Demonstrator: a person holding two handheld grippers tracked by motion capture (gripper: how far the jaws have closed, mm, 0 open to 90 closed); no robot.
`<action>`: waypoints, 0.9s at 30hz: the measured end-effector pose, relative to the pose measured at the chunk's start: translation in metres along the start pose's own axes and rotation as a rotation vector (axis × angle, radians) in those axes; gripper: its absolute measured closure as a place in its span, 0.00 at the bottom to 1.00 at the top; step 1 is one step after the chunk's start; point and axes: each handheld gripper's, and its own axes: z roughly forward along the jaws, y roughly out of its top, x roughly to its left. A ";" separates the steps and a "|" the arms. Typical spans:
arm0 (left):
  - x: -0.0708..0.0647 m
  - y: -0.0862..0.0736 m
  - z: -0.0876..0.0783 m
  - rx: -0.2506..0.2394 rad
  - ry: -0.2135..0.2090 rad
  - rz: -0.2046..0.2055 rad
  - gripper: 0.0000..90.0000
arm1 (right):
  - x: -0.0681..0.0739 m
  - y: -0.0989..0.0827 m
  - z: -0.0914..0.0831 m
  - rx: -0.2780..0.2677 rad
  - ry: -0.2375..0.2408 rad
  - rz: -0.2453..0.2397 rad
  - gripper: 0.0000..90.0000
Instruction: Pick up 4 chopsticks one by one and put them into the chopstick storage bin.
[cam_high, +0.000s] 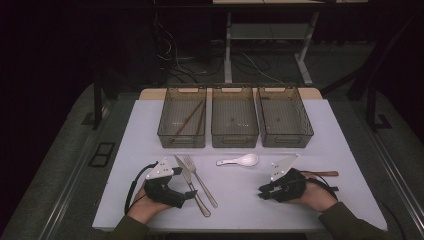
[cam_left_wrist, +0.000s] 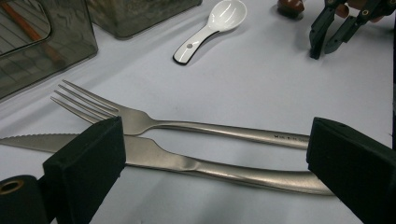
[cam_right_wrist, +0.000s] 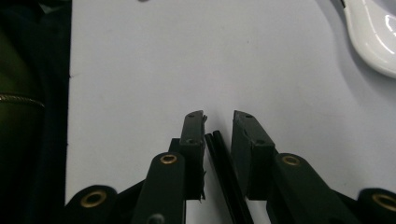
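Observation:
A steel knife and fork lie side by side at the left of the white table. My left gripper rests beside them, jaws wide open. In the left gripper view the left gripper straddles the knife handle, with the fork just beyond. A white ceramic spoon lies mid-table. My right gripper sits low at the right, pointing left. In its own view the right gripper has its jaws close together. A thin black strip lies between the jaws, with slim gaps either side.
Three smoky clear bins stand in a row at the back: the left bin holds brown chopsticks, beside the middle bin and right bin. A brown-handled utensil lies behind the right hand. The table's front edge is near both forearms.

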 end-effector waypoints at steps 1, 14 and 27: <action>0.000 0.000 0.000 0.000 0.000 0.000 0.04 | 0.000 0.000 0.001 0.004 -0.002 -0.006 0.82; 0.000 0.000 0.000 0.003 0.001 0.006 0.04 | 0.002 0.000 0.005 0.020 -0.021 -0.033 0.88; 0.000 0.000 0.000 0.004 0.001 0.006 0.04 | -0.007 0.002 0.005 0.007 -0.042 0.005 0.89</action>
